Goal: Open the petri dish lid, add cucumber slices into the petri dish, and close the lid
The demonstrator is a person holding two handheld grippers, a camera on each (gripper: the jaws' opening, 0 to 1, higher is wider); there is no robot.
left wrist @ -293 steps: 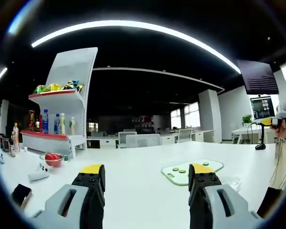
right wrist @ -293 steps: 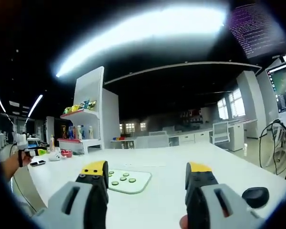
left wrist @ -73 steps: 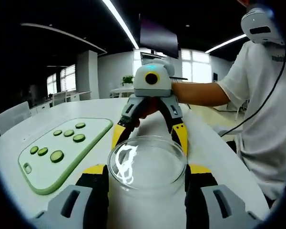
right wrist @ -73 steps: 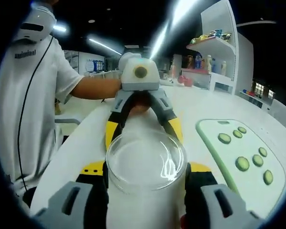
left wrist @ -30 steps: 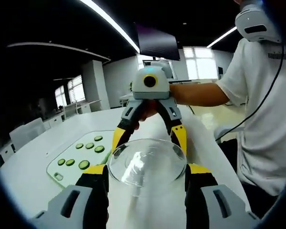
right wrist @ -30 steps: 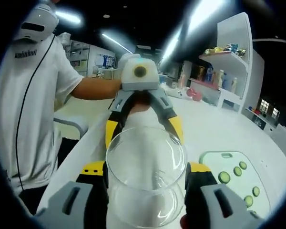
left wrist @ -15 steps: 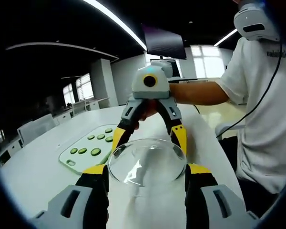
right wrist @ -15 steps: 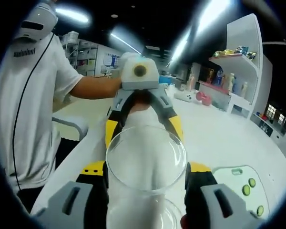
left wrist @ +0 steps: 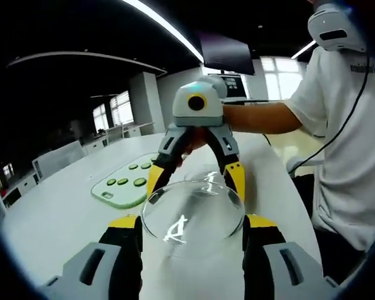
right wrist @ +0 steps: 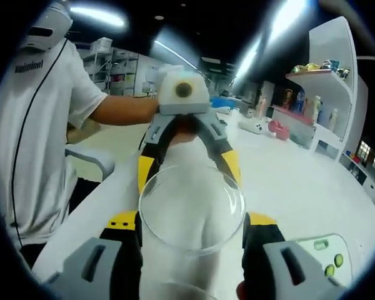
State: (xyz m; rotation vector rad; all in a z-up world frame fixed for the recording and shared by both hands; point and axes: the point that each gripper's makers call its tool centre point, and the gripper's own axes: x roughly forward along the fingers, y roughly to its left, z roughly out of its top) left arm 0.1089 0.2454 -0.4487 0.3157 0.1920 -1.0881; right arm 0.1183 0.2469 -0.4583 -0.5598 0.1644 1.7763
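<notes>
While both grippers pinch the same clear round glass petri dish lid (left wrist: 192,215), the main risk is a tug-of-war: if the hands drift apart or twist unequally, the smooth rim could slip from one pair of pads and the lid would drop onto the white table (left wrist: 62,212).

Second risk: the lid seems to be held off the table, and I can't clearly see the dish base in the left gripper view. A curved clear edge (right wrist: 175,289) low between the jaws in the right gripper view may be it, can't confirm.

Left gripper (left wrist: 190,226): jaws closed in on the lid rim from both sides, yellow-tipped pads touching glass. Right gripper (right wrist: 190,224): same, clamped across the lid's width. Each gripper faces the other from the far side of the lid.

Cucumber slices (left wrist: 128,182) sit on a pale green cutting board (left wrist: 106,190), beyond and left of the left jaws; the board's corner (right wrist: 325,253) is right of the right jaws.
</notes>
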